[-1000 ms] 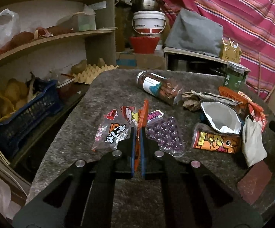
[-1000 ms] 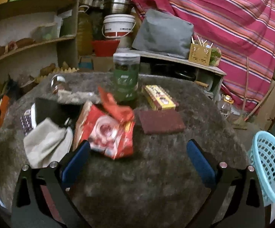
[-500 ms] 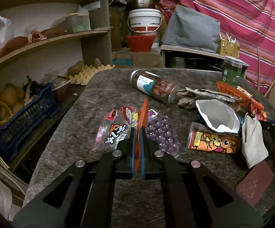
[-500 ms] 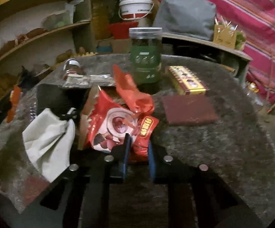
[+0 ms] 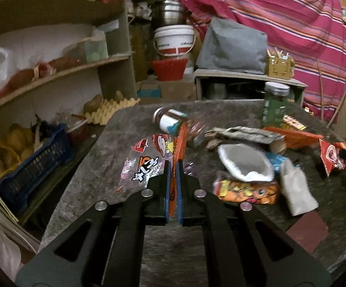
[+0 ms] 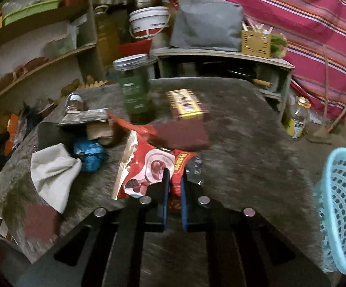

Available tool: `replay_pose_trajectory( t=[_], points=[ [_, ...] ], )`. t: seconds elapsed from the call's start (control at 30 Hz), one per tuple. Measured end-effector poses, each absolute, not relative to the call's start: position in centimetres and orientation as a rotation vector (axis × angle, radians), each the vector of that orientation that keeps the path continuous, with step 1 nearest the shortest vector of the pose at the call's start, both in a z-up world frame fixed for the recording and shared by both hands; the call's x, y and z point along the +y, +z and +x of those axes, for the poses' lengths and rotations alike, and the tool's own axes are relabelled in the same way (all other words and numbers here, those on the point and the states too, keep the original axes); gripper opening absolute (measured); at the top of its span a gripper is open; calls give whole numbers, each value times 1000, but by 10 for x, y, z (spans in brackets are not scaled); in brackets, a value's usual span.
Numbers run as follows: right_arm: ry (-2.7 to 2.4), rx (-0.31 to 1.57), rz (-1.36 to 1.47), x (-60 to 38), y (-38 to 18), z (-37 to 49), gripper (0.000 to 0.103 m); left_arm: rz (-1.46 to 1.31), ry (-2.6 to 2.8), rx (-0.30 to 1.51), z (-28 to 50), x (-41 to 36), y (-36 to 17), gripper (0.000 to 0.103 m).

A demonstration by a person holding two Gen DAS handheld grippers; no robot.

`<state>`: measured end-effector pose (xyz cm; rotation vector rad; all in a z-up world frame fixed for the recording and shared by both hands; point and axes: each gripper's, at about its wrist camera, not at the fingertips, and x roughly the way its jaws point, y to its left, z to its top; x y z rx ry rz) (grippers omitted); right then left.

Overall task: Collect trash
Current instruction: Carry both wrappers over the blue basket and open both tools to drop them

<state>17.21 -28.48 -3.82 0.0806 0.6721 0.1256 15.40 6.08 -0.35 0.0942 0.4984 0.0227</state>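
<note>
On the grey felt table (image 5: 134, 124), my left gripper (image 5: 172, 165) is shut on a thin orange wrapper (image 5: 180, 141) that stands edge-on between its blue pads. A clear printed wrapper (image 5: 144, 165) lies just left of it. My right gripper (image 6: 173, 174) has its jaws closing on a red snack wrapper (image 6: 149, 167), pinched between the pads and raised off the table. The same red wrapper (image 5: 332, 157) shows at the far right of the left wrist view. A light blue basket (image 6: 342, 205) stands beyond the table's right edge.
More litter lies mid-table: an open white-lined bag (image 5: 244, 165), an orange snack packet (image 5: 247, 191), a white cloth (image 6: 53, 169), a blue crumpled ball (image 6: 88, 155). A green jar (image 6: 134, 88), a yellow box (image 6: 187, 104) and a brown pad (image 6: 182, 136) sit behind. Shelves stand to the left.
My right gripper went from wide open to pinched on the red wrapper and carried it right, toward the basket. The left gripper drifted with the orange wrapper still held.
</note>
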Motion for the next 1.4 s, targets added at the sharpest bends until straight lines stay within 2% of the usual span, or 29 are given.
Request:
replay_pose_trajectory(
  t=[0.4,0.83,1.1,1.4],
  points=[
    [68,593,184,-362,-27,139,8,144,-122,430,137,-36,36,3],
    [-103,463,251,-451,2,98,8,155,-332,401,142,-175,47,3],
    [-303,476,221,-510,-4,69,8,164,-497,399,141,-271,42,3],
    [-414,505,320,-573,-24,46,8,209,-648,428,134,-370,19,3]
  ],
)
